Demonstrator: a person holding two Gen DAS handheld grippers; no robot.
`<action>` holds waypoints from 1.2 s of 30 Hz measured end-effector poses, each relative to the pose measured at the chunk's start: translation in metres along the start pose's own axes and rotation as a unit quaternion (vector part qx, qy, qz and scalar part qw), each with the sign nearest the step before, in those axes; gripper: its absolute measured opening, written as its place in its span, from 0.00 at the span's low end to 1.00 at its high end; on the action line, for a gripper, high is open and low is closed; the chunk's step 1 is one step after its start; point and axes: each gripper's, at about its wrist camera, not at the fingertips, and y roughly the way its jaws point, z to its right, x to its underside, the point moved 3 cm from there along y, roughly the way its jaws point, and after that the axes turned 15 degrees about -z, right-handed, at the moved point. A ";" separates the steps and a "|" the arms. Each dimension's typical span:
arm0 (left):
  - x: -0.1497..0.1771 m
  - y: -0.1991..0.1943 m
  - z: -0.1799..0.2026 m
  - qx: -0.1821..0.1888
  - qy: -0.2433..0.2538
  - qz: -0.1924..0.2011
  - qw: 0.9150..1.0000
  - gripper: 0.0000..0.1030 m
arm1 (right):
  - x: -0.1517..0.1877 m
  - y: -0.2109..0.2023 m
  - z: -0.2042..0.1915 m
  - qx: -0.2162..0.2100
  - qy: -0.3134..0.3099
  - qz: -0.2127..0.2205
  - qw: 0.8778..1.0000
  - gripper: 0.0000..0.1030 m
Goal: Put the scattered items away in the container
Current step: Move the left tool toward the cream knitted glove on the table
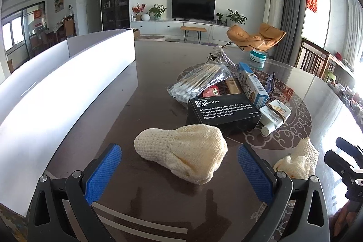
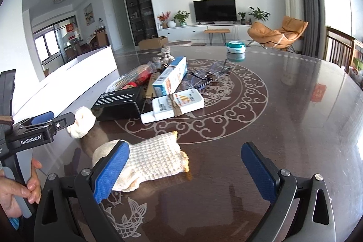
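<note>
Lying straight ahead between wide-open left gripper [image 1: 179, 168] pads: cream knitted cloth [image 1: 181, 152], long axis crosswise; right gripper [image 2: 185, 170] likewise gaping, empty.

On the counter [image 1: 158, 65] I see one knitted cloth [image 1: 181, 158] nearest me, a second cloth [image 1: 297, 162] to its right, the box [image 1: 223, 109] behind, the container [image 1: 68, 83] far left.

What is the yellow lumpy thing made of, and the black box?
The lumpy thing looks like soft knitted cloth, matte: you can see a bumpy waffle weave. The black box seems to be thin printed cardboard, with sharp folded edges and white lettering.
</note>
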 end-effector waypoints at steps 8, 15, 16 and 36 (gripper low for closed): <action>0.006 -0.006 0.002 0.001 0.014 0.001 1.000 1.00 | 0.006 0.000 -0.017 -0.023 -0.019 -0.020 0.999 0.97; 0.011 -0.005 0.009 0.003 0.026 -0.005 1.000 1.00 | 0.011 0.001 -0.030 -0.021 -0.032 -0.026 0.999 0.97; 0.011 -0.005 0.009 0.004 0.027 -0.005 1.000 1.00 | 0.011 0.001 -0.030 -0.021 -0.032 -0.027 0.999 0.97; 0.019 -0.008 0.023 0.017 0.050 -0.019 0.998 1.00 | 0.012 0.003 -0.021 -0.044 -0.005 -0.023 0.999 0.97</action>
